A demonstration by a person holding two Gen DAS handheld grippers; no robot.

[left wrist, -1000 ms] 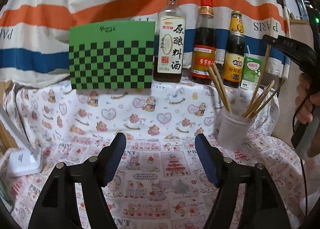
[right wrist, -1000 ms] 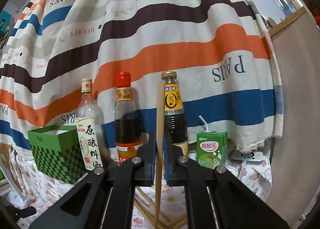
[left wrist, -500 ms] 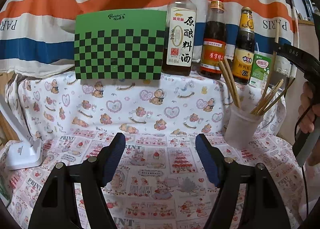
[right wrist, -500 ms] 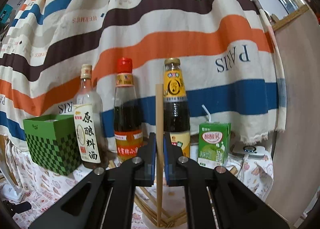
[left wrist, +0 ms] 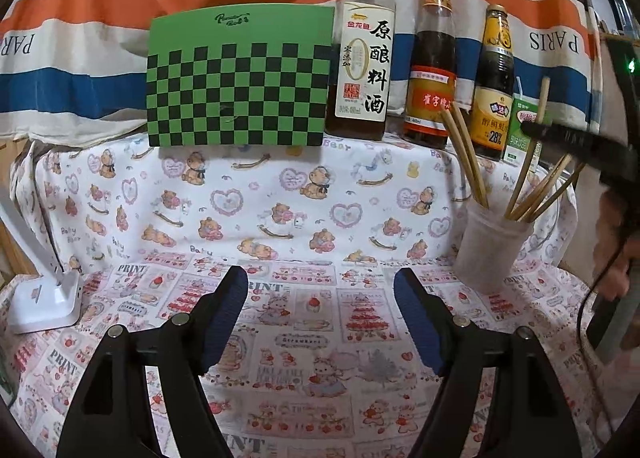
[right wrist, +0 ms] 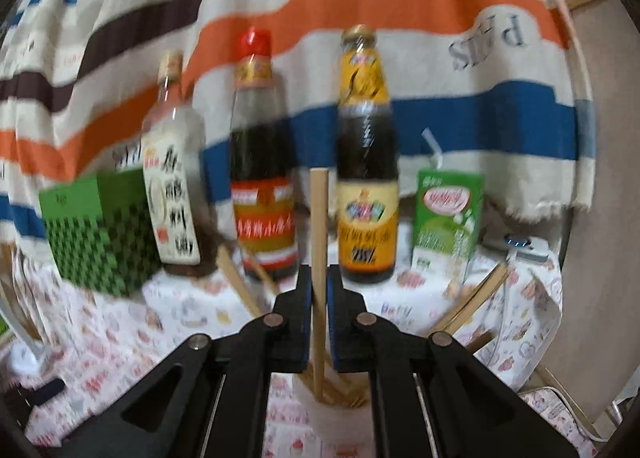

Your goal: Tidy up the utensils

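Note:
A translucent plastic cup [left wrist: 494,246] stands at the right of the printed cloth and holds several wooden chopsticks [left wrist: 466,156]. My right gripper [right wrist: 319,278] is shut on one upright wooden chopstick [right wrist: 319,226], whose lower end reaches into the cup [right wrist: 332,414] below it. That gripper also shows in the left wrist view [left wrist: 560,134], just above the cup. My left gripper [left wrist: 320,298] is open and empty, low over the cloth, left of the cup.
A green checkered box [left wrist: 240,78], three sauce bottles [left wrist: 430,66] and a green drink carton [left wrist: 524,126] line the raised back shelf. A white lamp base [left wrist: 44,298] sits at the left. A striped curtain hangs behind.
My right gripper has lowered the held chopstick so its lower end is inside the cup. My left gripper has pulled back slightly and stays open.

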